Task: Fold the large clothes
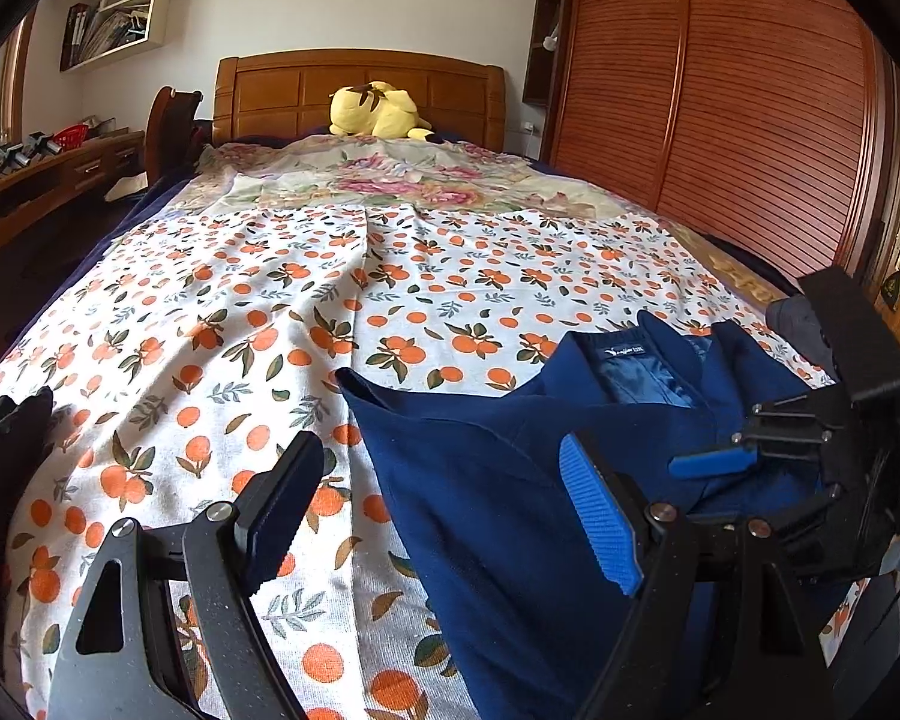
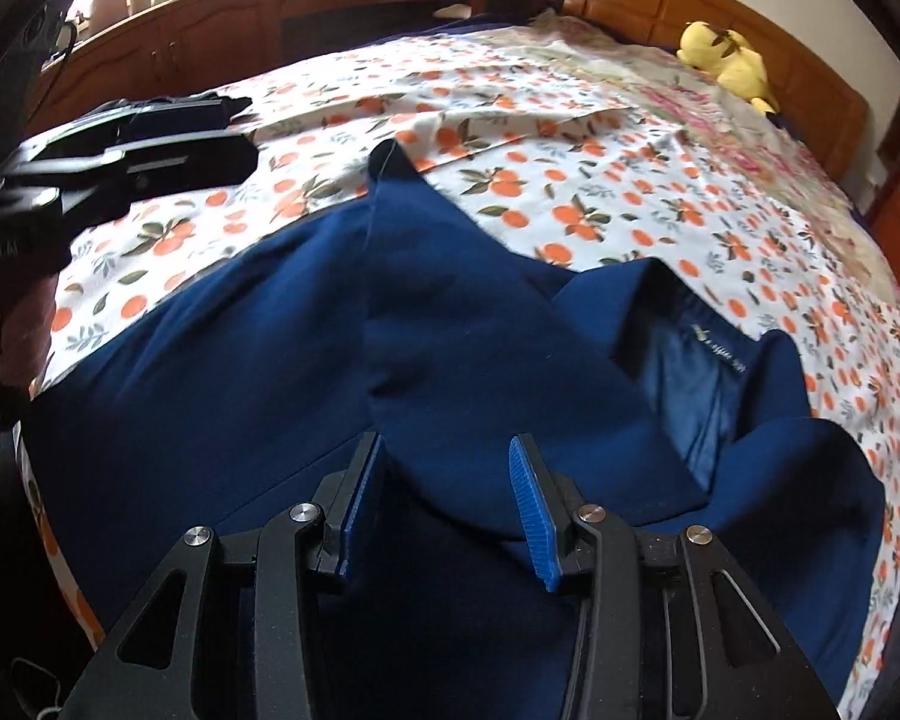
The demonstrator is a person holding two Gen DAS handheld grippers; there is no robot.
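Two grippers spread, nothing pinched | navy jacket (image 2: pixel 390 330) laid collar-away on bedspread (image 1: pixel 210 330) | right gripper (image 2: pixel 450 498) directly over it, nearer | left gripper (image 1: pixel 444 510) at its left edge

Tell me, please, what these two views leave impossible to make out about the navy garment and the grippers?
- Navy garment: its lower part is cut off by the bottom edge and hidden behind the right gripper in the right wrist view.
- Collar label: text too small to read in the left wrist view.
- Left gripper: only partly visible at the right wrist view's left edge.
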